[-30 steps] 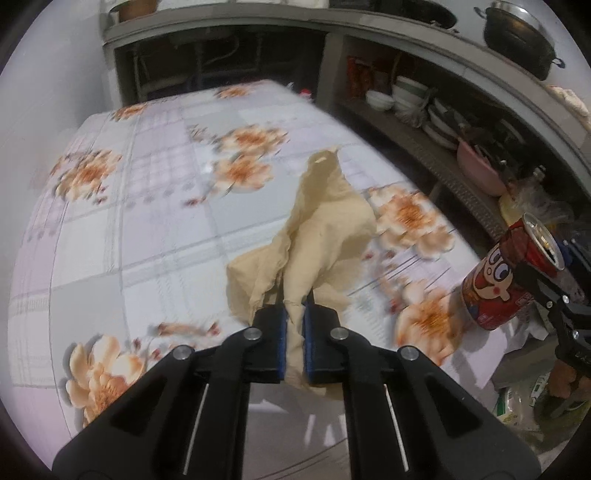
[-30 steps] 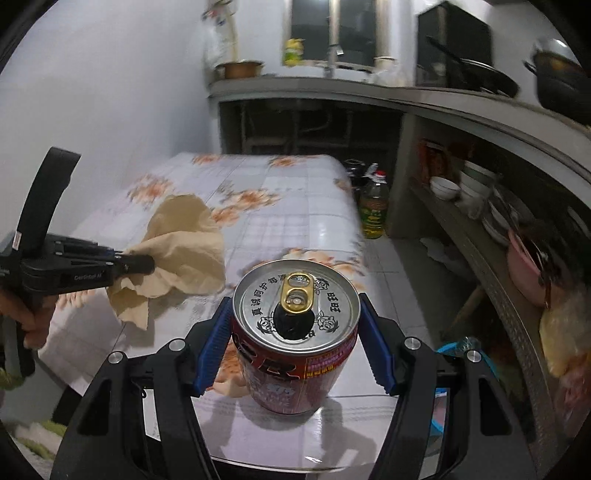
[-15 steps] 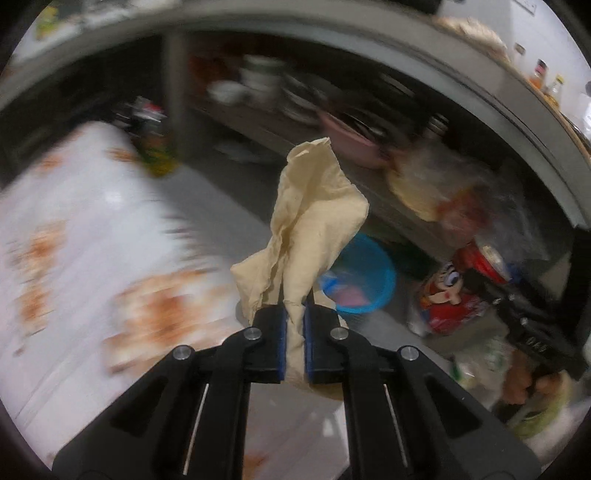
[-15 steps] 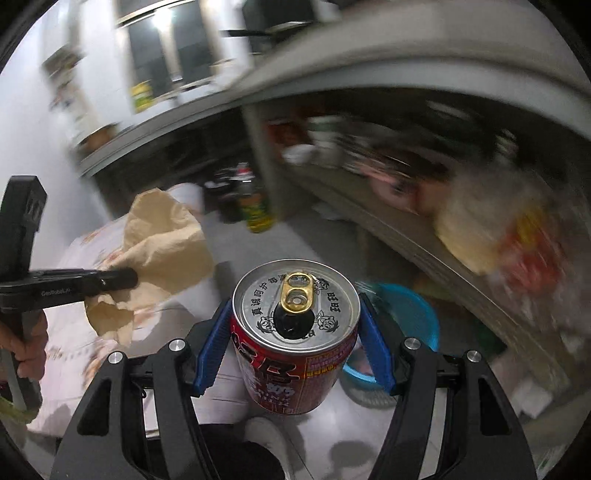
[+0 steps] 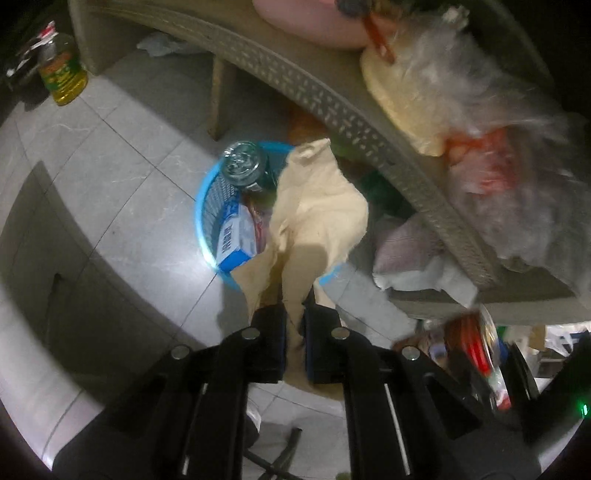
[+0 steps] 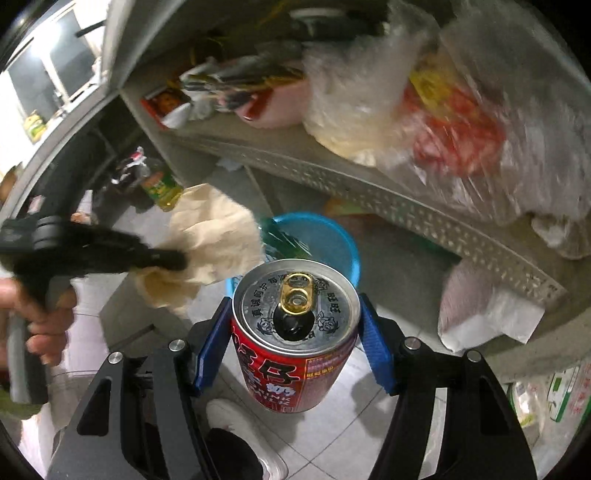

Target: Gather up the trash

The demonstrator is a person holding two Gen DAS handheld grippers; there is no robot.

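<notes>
My left gripper (image 5: 294,325) is shut on a crumpled beige paper napkin (image 5: 314,218) and holds it above a blue trash basket (image 5: 205,221) on the floor. The basket holds a glass bottle (image 5: 243,166) and a blue-white carton (image 5: 236,240). My right gripper (image 6: 295,328) is shut on an opened red drink can (image 6: 291,347), upright, just in front of and above the basket (image 6: 332,236). The left gripper (image 6: 110,254) with the napkin (image 6: 210,240) shows at the left in the right wrist view. The can (image 5: 469,343) shows blurred at the lower right in the left wrist view.
A perforated grey shelf (image 5: 332,107) runs right beside the basket, loaded with plastic bags (image 6: 424,110) and a pink basin (image 5: 306,22). An oil bottle (image 5: 62,74) stands on the tiled floor (image 5: 110,155). White and pink bundles (image 6: 487,306) lie under the shelf.
Both grippers have swung from the flowered table down towards the floor. The basket is now right below the napkin and the can. Both grips are unchanged.
</notes>
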